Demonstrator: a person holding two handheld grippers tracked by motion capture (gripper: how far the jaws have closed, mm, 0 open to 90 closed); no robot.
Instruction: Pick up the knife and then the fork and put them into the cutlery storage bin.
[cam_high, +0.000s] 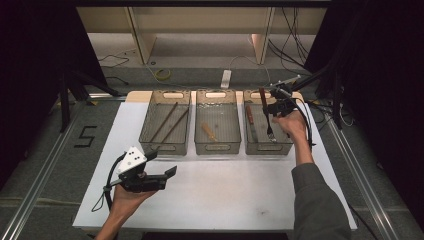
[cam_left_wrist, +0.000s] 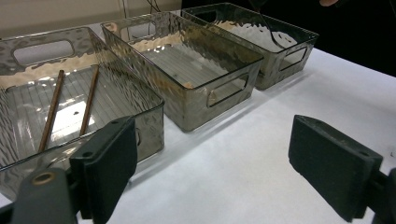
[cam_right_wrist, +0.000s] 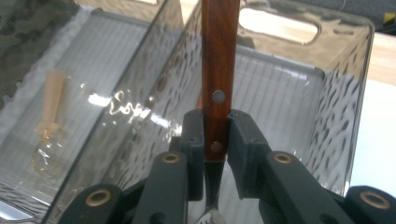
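- Wooden-handled metal fork is clamped at the handle's lower end by the right gripper, tines down, over the right-hand clear ribbed plastic bin, at 1 o'clock on the table.
- Fork is best lowered flat beside the wooden-handled knife before release, clear of the bin wall.
- Left gripper is held wide and empty at 7 o'clock.

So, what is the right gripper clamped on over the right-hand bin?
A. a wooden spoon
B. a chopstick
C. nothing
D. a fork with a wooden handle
D: the right gripper pinches the wooden handle of the fork, tines pointing down in the high view.
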